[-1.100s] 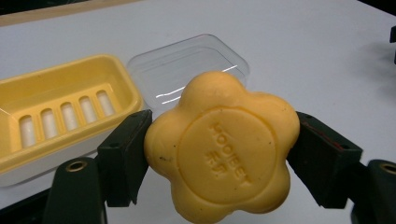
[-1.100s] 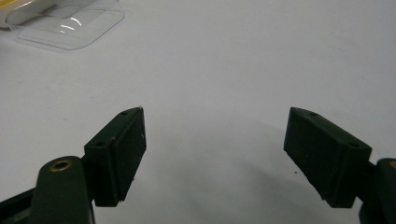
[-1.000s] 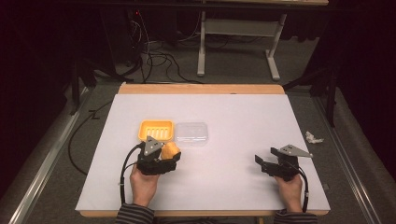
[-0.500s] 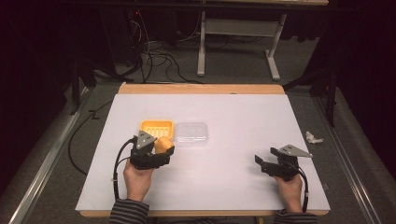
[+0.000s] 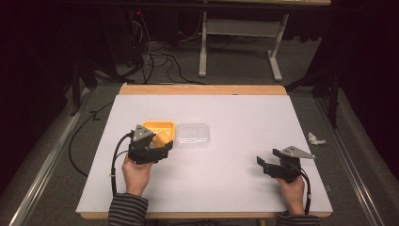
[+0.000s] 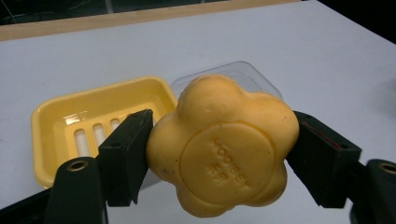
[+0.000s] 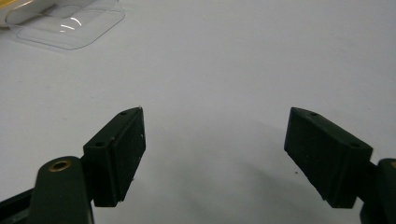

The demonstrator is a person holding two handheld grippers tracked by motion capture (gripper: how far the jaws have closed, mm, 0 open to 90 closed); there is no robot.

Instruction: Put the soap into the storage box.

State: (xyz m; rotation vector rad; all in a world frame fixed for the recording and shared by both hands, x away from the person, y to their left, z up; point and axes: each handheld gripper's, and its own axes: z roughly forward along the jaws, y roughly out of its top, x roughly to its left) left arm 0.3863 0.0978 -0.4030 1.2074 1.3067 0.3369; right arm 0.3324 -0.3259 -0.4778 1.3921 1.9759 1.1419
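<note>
A flower-shaped yellow soap bar with an embossed round stamp is clamped between the black jaws of my left gripper, held just above the table. In the high view the left gripper hovers at the near edge of a yellow slotted soap dish, the soap a small orange patch at its tip. The yellow dish lies just beyond the soap, to its left. A clear plastic lid rests flat beside the dish on the right. My right gripper stands open over bare table at the right, nothing between its jaws.
The white table top has a wooden strip along its far edge. A crumpled white scrap lies off the table's right side. Cables and a desk frame stand on the dark floor beyond. The clear lid shows at the upper left of the right gripper view.
My left gripper has carried the soap forward and a little left, up to the near edge of the yellow dish. The right gripper has stayed put.
</note>
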